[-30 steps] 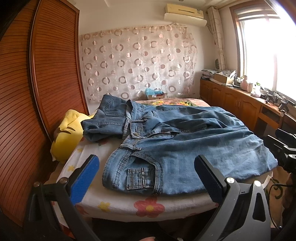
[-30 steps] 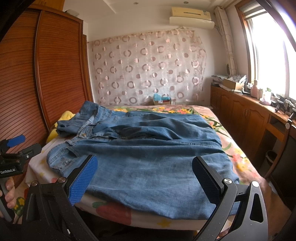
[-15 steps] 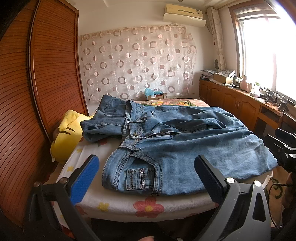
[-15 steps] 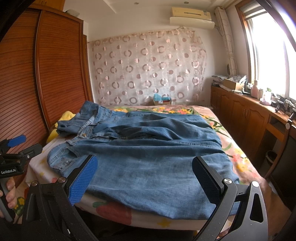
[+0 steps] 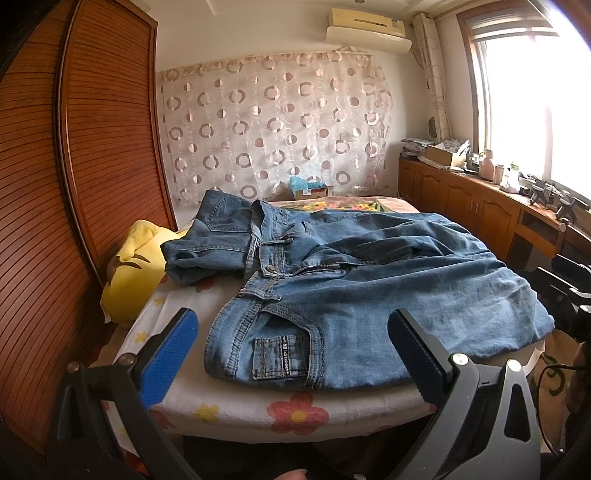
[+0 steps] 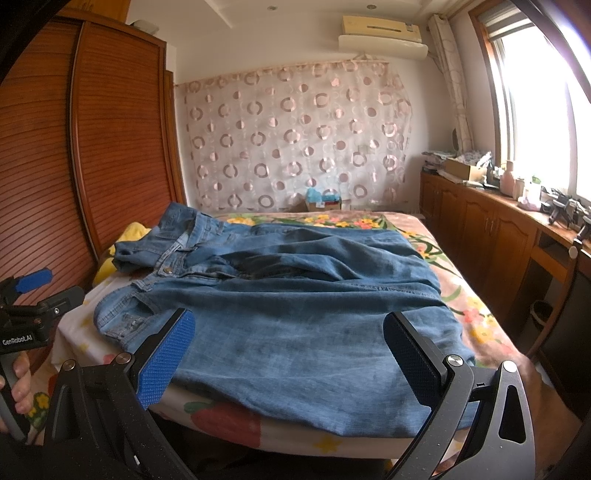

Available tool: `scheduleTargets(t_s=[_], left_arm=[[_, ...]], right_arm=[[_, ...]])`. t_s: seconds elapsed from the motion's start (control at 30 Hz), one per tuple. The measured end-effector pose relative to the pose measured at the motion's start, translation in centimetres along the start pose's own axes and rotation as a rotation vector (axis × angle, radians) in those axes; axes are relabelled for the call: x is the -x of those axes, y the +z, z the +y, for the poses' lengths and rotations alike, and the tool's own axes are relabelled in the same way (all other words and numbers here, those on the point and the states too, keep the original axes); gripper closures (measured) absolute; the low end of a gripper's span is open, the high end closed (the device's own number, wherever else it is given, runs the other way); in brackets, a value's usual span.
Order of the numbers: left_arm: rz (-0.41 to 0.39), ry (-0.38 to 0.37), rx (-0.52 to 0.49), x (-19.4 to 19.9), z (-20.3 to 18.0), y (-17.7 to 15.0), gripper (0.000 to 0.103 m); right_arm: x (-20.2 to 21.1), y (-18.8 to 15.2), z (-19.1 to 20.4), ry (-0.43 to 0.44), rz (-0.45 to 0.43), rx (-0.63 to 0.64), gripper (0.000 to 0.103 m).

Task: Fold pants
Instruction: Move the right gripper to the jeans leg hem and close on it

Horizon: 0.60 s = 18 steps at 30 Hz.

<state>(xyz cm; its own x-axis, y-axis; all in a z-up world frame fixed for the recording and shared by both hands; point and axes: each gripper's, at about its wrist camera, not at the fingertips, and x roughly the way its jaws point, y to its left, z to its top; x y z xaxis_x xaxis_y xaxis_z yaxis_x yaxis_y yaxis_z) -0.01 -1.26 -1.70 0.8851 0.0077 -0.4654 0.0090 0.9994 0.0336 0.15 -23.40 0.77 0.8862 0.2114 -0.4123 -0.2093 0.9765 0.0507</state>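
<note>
Blue denim pants [image 5: 369,291] lie spread across a floral bed [image 5: 295,410], waistband toward a yellow plush toy [image 5: 133,273]. The left gripper [image 5: 291,350] and right gripper [image 6: 288,350] hover before the near edge, jaws wide apart, holding nothing; the pants lie just beyond them.

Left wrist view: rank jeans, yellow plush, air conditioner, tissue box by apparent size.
1. jeans
2. yellow plush
3. air conditioner, though it is farther off, so true size versus the plush is unsure
4. tissue box
</note>
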Motion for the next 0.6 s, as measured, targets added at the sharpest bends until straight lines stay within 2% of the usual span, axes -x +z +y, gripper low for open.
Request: scheduleTargets(t_s=[0.27, 0.6], left_arm=[[0.029, -0.011, -0.013, -0.7, -0.2, -0.2, 0.0], [0.08, -0.025, -0.004, -2.1, 0.9, -1.0, 0.0]], right_arm=[[0.8, -0.2, -2.6, -0.012, 0.02, -0.007, 0.0], [-0.3, -1.3, -3.7, -0.057, 0.054, -0.008, 0.0]])
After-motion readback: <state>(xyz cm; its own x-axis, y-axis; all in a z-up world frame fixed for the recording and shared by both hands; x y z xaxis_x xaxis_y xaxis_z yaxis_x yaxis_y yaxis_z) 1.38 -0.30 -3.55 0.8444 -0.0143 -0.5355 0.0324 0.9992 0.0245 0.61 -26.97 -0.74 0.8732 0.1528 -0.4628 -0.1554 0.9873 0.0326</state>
